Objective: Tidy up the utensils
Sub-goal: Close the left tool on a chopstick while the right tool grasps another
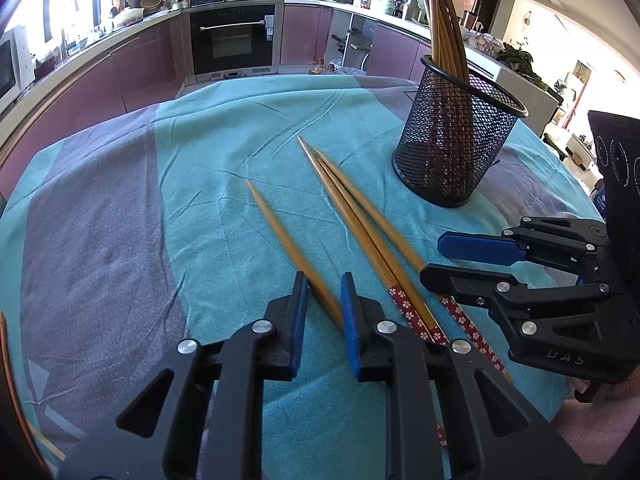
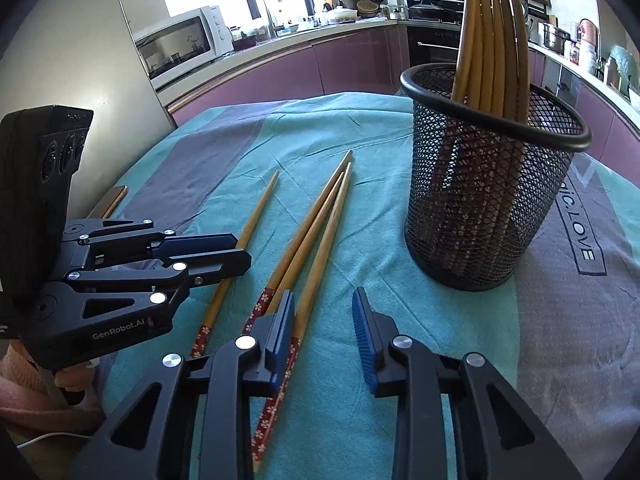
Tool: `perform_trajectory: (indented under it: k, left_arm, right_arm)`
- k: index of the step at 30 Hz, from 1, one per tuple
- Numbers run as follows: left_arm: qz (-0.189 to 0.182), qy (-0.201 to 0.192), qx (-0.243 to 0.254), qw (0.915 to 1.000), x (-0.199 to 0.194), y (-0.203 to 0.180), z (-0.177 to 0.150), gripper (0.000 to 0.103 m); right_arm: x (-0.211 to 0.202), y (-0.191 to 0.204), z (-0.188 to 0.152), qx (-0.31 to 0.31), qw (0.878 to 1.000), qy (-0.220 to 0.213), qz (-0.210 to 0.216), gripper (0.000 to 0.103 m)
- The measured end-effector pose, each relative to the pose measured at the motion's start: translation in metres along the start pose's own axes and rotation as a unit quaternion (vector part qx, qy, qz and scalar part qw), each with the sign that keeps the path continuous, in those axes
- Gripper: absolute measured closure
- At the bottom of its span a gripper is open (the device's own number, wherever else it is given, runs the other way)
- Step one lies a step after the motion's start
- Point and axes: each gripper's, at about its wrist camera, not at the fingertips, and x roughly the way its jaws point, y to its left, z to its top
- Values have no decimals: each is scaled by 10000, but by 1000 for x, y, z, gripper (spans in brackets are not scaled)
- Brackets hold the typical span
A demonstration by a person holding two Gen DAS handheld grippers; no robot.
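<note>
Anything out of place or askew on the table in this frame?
Three chopsticks lie loose and fanned out on the teal cloth beside the mesh holder, where the others stand upright. Nothing looks spilled or damaged.

Left wrist fisheye view: bamboo chopsticks on a teal and grey cloth.

Left gripper (image 1: 324,286) parted, straddling a lone loose bamboo chopstick (image 1: 294,254). Just right, three bamboo chopsticks with red floral handles (image 1: 360,220), lying close together, tips pointing away. Beyond, upright black wire-mesh cylindrical holder (image 1: 456,142) with several chopsticks (image 1: 442,20) standing inside. At right, right gripper (image 1: 434,258), fingers apart, above the red handles. Teal and grey cloth (image 1: 160,208) underneath.
</note>
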Motion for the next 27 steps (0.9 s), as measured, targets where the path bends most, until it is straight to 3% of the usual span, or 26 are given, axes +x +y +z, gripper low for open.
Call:
perform_trajectory:
  k: [8,11,17,22,27]
  left_arm:
    - [88,-30,-34,10000,0,1,0,85]
    - [117,-25,-80,9999,0,2,1,79]
    - [124,-20,-84,9999,4,1,3,79]
    - [144,-24,-179,9997,6,3,6,87]
    - [153,-24,-330,9993,7,3,8,95]
  right_arm:
    - [6,2,7,-7,10000,12,-94,76]
    - [9,4,10,-34,9999,6,-145,76]
    - [14,6,15,-58,9998,-19,-208,76]
    - [15,1,16,87,9997,-43,-236,91]
    - [12,-8,13,383,9991,-104,-125,97]
